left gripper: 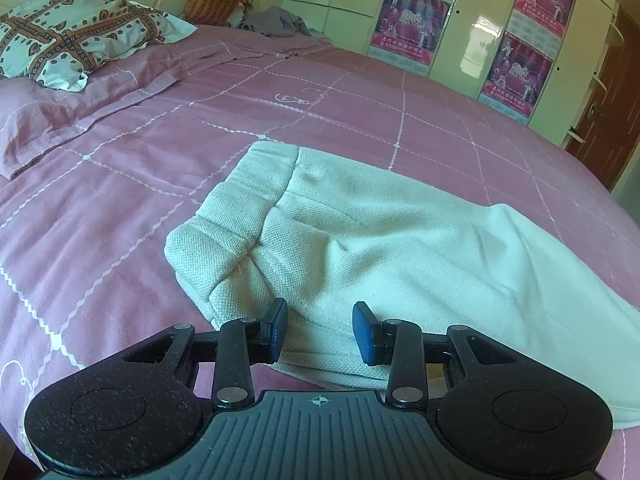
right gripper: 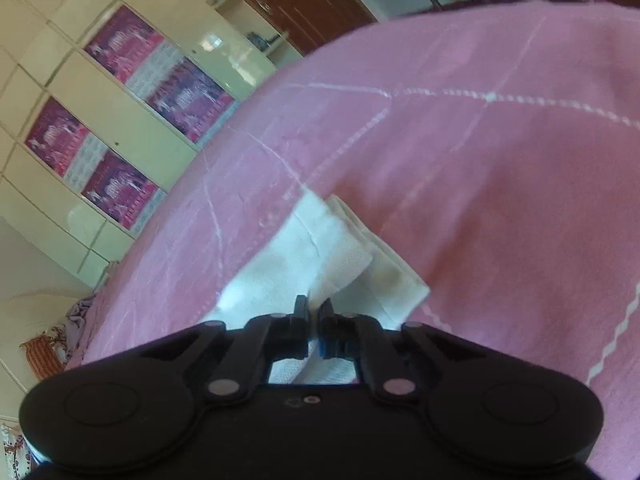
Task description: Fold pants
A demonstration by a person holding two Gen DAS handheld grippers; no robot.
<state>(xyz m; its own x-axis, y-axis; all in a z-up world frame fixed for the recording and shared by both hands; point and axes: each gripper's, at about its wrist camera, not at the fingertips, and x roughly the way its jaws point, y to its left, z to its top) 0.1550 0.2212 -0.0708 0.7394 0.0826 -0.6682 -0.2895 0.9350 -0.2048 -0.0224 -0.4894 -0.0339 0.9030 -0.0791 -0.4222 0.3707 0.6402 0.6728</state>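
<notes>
Pants: I see the cream pants (left gripper: 360, 232) lying on the pink bedspread (left gripper: 120, 208), waistband toward the far left, the cloth running off to the right and toward me. In the right wrist view the leg ends (right gripper: 344, 256) lie stacked, one hem over another, on the same spread.

Left gripper: my left gripper (left gripper: 320, 332) hangs at the near edge of the pants with its jaws spread wide. The blue pads (left gripper: 278, 330) stand on either side of the cloth edge; neither pinches it, and I cannot tell whether they touch it.

Right gripper: my right gripper (right gripper: 314, 320) has its jaws drawn nearly together on white cloth. A fold of the pants passes between the fingers and shows again below them, so I read it as clamped on the fabric. This view is tilted and a little blurred.

Bed: a patterned pillow (left gripper: 76, 44) sits at the far left, a grey bundle of clothing (left gripper: 276, 20) at the far edge.

Room: cream cupboards with purple posters (left gripper: 412, 20) stand beyond the bed, a brown door (left gripper: 616, 92) at the far right.
</notes>
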